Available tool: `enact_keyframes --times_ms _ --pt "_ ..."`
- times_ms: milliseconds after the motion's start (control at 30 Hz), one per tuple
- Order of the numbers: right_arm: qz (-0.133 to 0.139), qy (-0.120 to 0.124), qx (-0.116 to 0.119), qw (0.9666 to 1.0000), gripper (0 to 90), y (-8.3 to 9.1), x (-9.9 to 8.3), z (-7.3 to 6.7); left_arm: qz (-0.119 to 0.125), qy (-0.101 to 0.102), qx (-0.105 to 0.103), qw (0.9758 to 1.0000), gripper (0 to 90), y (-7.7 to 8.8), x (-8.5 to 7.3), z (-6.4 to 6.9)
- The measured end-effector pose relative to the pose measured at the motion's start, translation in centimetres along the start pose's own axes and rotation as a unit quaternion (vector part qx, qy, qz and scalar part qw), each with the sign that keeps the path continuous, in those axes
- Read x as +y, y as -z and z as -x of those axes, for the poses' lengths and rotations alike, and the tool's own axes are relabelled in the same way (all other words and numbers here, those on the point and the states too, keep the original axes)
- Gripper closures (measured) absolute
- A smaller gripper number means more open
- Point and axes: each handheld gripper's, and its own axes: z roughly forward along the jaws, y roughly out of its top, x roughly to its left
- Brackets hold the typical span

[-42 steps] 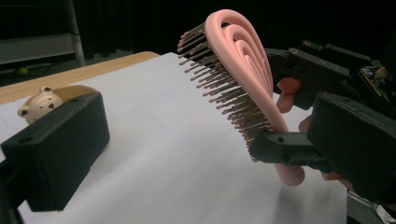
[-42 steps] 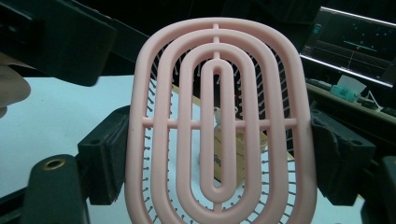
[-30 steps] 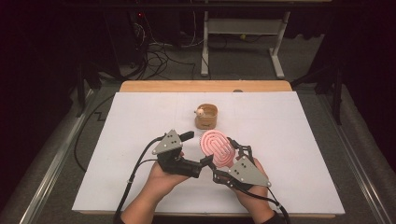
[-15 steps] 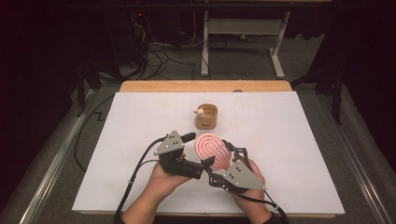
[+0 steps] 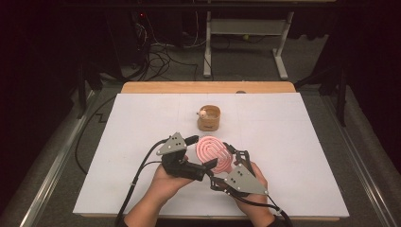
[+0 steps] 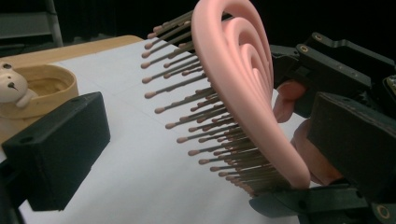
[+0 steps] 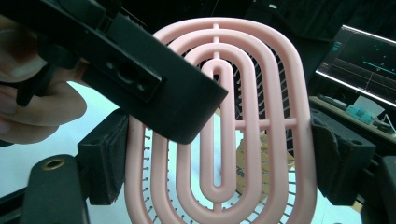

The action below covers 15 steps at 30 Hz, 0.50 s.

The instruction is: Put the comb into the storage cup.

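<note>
Both hands are edging left of the wooden cup, right gripper jaws clamping pink brush edges, left gripper jaws gaping around it.

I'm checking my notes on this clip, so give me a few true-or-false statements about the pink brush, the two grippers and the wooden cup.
1. The right gripper clamps the pink brush by its two long edges. True.
2. The brush lies flat on the table. False: it is held up off the white table.
3. The left gripper is clamped on the brush. False: its fingers stand apart, bristles between them.
4. A wooden cup stands beyond the brush. True.
5. The cup is tipped over. False: it stands upright.
</note>
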Motion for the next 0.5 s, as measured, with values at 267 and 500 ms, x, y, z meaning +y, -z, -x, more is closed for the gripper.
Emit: enact_keyframes --times_ms 267,500 --pt "-0.003 -0.001 -0.001 1.0 20.3 0.01 -0.06 0.11 0.0 0.001 -0.012 0.9999 11.9 0.17 0.01 0.07" --pt "-0.003 0.002 -0.001 1.0 20.3 0.03 -0.04 0.14 -0.005 0.008 -0.037 0.9993 26.7 0.39 0.09 0.04"
